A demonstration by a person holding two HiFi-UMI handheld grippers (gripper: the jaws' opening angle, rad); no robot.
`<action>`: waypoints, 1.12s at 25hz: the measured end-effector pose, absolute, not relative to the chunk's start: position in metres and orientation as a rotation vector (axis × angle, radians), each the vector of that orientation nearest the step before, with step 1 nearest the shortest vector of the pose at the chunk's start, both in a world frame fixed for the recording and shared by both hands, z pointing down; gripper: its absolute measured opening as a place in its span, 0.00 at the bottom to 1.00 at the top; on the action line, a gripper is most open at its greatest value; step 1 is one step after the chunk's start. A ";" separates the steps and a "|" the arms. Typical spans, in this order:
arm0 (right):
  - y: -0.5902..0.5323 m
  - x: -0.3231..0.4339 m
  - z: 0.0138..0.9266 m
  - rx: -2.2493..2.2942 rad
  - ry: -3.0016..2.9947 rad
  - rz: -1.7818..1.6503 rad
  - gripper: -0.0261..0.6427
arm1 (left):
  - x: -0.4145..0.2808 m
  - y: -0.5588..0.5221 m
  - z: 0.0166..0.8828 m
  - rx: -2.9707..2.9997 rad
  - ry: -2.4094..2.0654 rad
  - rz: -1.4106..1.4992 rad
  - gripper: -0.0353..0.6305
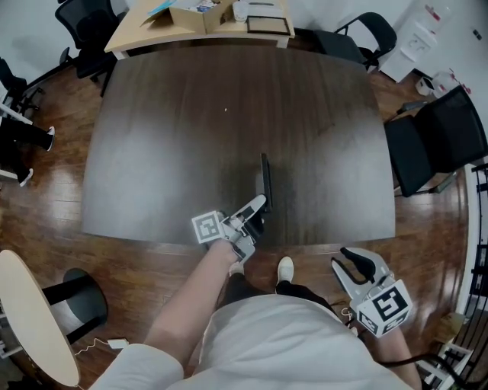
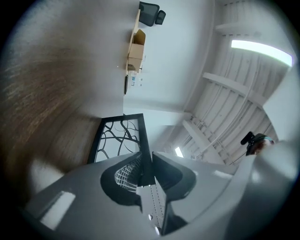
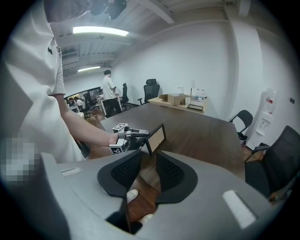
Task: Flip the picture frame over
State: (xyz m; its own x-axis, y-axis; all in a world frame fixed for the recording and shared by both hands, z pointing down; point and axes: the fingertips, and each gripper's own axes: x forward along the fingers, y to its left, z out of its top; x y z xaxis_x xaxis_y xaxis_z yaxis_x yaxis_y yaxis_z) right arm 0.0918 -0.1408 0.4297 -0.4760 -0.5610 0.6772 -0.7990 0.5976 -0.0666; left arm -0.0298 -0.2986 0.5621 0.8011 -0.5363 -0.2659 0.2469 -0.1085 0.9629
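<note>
A black picture frame (image 1: 264,181) stands on edge, nearly upright, on the dark wooden table (image 1: 175,145) near its front edge. My left gripper (image 1: 258,209) is shut on the frame's near edge. In the left gripper view the frame (image 2: 119,138) shows a white picture with black branches, and its rim runs between the jaws of the left gripper (image 2: 146,171). The right gripper view shows the frame's (image 3: 156,138) tan back and the left gripper (image 3: 133,136) holding it. My right gripper (image 1: 354,263) hangs off the table at the lower right, open and holding nothing (image 3: 145,171).
Black office chairs (image 1: 435,141) stand at the table's right side and far corners. A light wooden desk (image 1: 198,23) behind it carries cardboard boxes and another framed picture (image 1: 268,25). A round pale table (image 1: 30,312) is at the lower left. A person (image 3: 110,91) stands far off.
</note>
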 end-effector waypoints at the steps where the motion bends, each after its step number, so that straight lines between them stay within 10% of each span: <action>1: -0.141 0.089 0.430 1.072 -2.208 0.505 0.20 | -0.032 -0.299 0.563 1.551 -0.229 -0.665 0.16; 28: -0.121 0.050 0.437 1.190 -2.115 0.579 0.20 | -0.059 -0.297 0.601 1.712 -0.238 -0.293 0.20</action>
